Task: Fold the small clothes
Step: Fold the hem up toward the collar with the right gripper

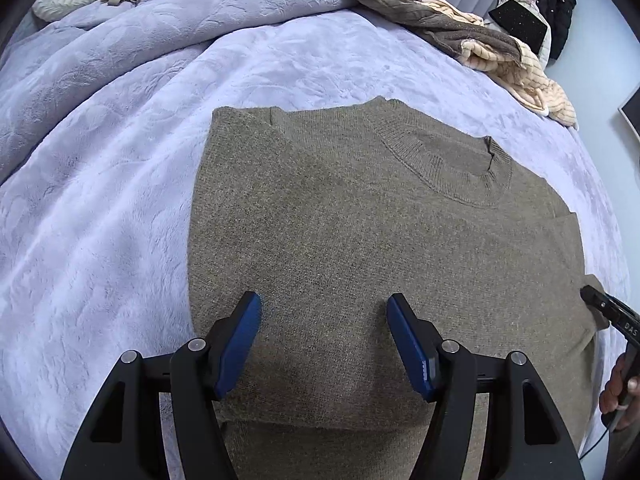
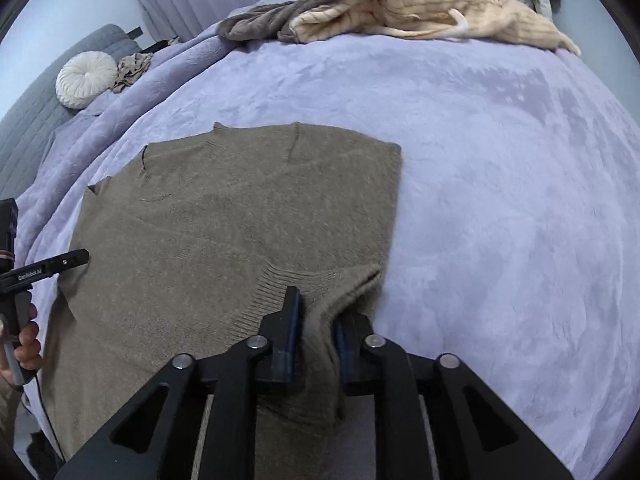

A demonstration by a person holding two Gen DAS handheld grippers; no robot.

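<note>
A: On the near part of the lilac fleece blanket (image 2: 500,168) lies the sweater (image 1: 340,220), an olive-brown knit spread flat, collar toward the far side, sleeves apparently folded in. How will it handle?

B: Probably light, soft and limp; it sags wherever unsupported. The ribbed hem is the thickest edge, so it looks the best place to grip.

A: And the claws?

B: The right gripper (image 2: 316,332) is closed on a bunched ridge of the ribbed hem at the near right corner. The left gripper (image 1: 324,340) hovers over the near left part, jaws wide apart, holding nothing. A ribbed cream garment (image 2: 440,4) and a grey one (image 2: 260,20) lie heaped at the far edge.
</note>
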